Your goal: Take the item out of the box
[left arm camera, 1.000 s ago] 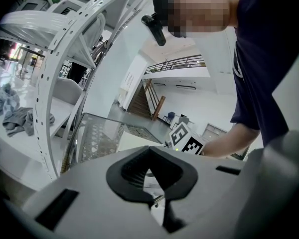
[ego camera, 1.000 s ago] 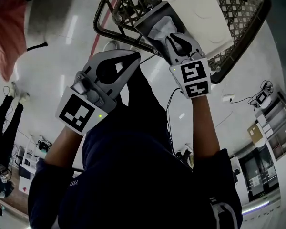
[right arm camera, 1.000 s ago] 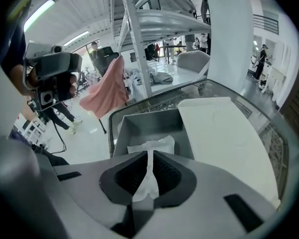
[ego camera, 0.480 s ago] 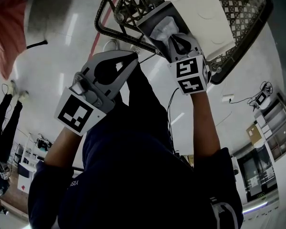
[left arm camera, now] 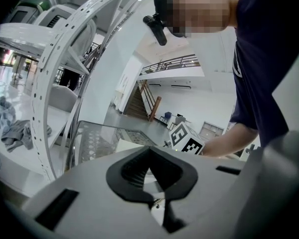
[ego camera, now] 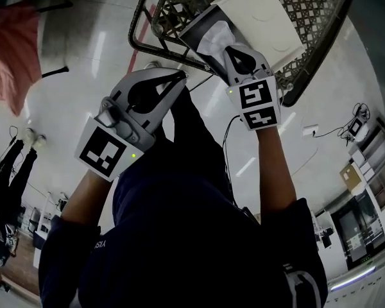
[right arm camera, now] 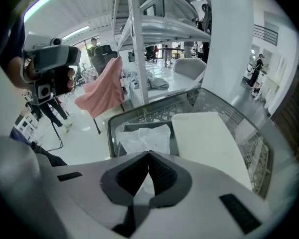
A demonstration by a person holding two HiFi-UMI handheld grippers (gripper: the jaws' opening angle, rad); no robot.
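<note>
Wire mesh forms the basket (ego camera: pixel 133 31) that both of our arms reach toward, stretched out straight from the dark shirt (ego camera: pixel 192 223). We hold the right gripper (ego camera: pixel 226 49) over the near rim of the basket, its bare forearm (ego camera: pixel 269 165) in line behind it. The left gripper (ego camera: pixel 179 77) sits lower and to the side, its tips just outside that rim and tilted in toward the right one.

In the right gripper view we see the jaws brought together, tips meeting, right at the near edge of the crinkled white bag (right arm camera: pixel 144 136). We cannot tell whether any of the plastic is pinched between them. The bag lies inside the dark grey box (right arm camera: pixel 120 128), which stands in the basket with its white lid (right arm camera: pixel 209 138) folded open to the side. In the left gripper view the jaws are likewise closed tip to tip, with nothing between them.

Each gripper carries a cube of black-and-white square markers (ego camera: pixel 258 104). Small pale letters on the shirt (ego camera: pixel 101 244) seem to end in "SIA". A pink cloth (right arm camera: pixel 102 91) hangs well apart from the basket.
</note>
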